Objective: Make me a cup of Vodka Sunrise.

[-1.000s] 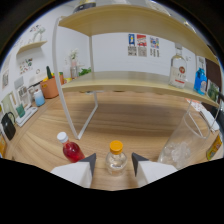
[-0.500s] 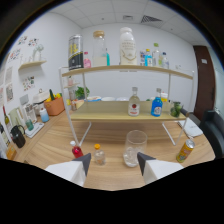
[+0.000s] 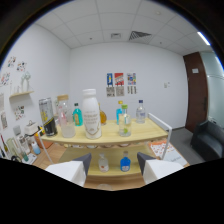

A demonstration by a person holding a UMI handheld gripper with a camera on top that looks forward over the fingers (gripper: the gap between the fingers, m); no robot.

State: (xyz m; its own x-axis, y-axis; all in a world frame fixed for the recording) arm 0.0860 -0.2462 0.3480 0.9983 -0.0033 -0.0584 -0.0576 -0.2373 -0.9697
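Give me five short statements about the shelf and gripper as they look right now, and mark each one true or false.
1. A tall white bottle stands on the top shelf. True.
2. The gripper is shut on the white bottle. False: its fingers are open and hold nothing.
3. A blue bottle stands on the lower shelf. True.
4. The back wall is bare. False: three posters hang there.
5. The top shelf holds only one bottle. False: several stand on it.
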